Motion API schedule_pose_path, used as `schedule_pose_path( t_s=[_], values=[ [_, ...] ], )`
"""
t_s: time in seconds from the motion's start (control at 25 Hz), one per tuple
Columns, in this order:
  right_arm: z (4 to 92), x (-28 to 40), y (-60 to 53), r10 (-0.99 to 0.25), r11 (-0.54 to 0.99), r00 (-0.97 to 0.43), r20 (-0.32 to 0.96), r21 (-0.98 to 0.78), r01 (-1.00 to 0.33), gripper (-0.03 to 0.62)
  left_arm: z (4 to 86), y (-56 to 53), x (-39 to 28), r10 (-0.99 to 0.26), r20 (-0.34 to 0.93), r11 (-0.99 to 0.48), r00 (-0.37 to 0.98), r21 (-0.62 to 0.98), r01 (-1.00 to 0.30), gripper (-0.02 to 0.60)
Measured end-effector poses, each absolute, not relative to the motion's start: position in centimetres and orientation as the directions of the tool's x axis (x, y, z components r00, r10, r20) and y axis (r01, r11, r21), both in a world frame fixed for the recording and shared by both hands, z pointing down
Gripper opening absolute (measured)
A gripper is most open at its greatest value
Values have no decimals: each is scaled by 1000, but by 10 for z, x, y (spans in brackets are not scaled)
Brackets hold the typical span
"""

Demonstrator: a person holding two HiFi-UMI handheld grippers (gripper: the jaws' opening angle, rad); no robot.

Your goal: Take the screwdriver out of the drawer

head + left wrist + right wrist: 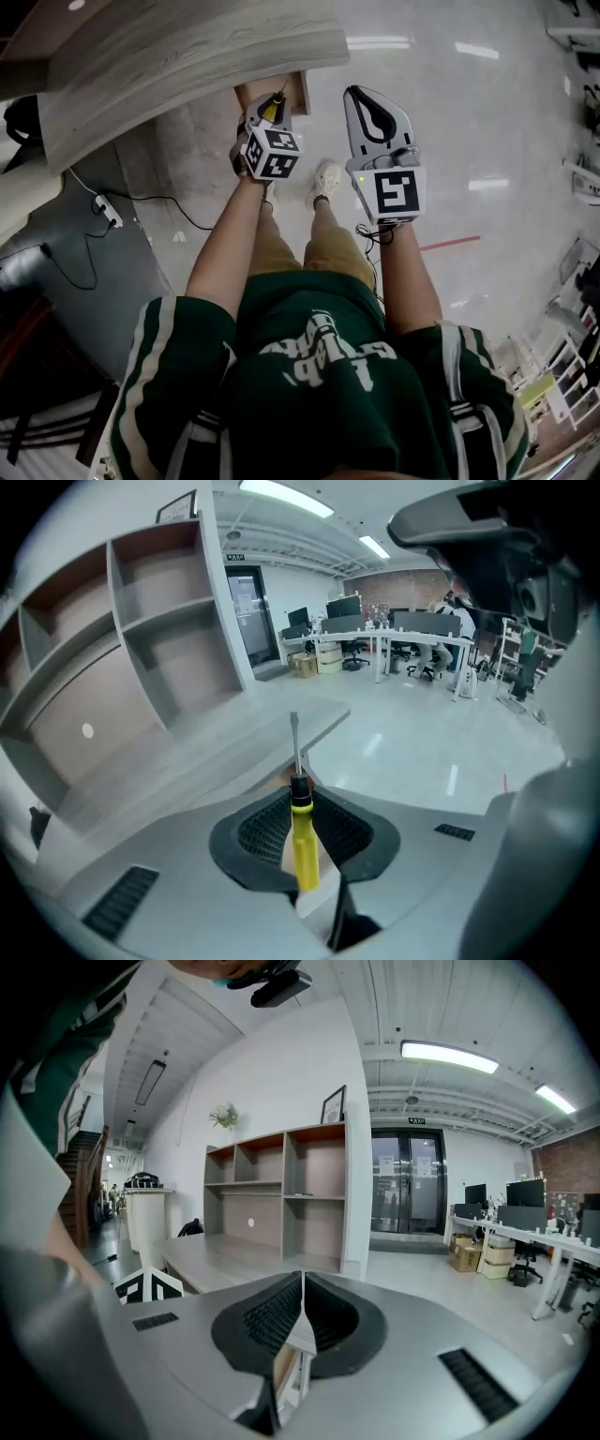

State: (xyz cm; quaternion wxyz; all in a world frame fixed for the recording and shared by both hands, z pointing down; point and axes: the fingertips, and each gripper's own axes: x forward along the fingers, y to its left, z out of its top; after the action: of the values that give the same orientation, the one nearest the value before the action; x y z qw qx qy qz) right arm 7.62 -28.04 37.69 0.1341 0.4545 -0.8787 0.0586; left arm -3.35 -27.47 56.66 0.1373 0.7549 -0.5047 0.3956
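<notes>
Pinched by its yellow handle in the left gripper [298, 799] at mid-frame, the screwdriver [302, 846] is held clear of the drawer [302, 92], so removal is judged essentially done, while the right gripper [302, 1283] is pressed together, empty.

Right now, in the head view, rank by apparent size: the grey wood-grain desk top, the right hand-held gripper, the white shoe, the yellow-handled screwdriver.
1. Grey wood-grain desk top.
2. Right hand-held gripper, though nearness enlarges it.
3. White shoe.
4. Yellow-handled screwdriver, partly hidden.
</notes>
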Motion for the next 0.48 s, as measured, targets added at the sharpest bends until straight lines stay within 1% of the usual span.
schedule_pose_path(
  t_s=[0.24, 0.48],
  values=[
    [305, 60, -279, -789, 598, -578, 210, 48, -800, 35, 496, -276, -48, -704, 688, -404, 176, -185, -896, 84],
    [253, 38, -280, -796, 597, -584, 156, 50, -801, 35, 411, -280, -71, -779, 602, -357, 178, -193, -914, 84]
  ],
)
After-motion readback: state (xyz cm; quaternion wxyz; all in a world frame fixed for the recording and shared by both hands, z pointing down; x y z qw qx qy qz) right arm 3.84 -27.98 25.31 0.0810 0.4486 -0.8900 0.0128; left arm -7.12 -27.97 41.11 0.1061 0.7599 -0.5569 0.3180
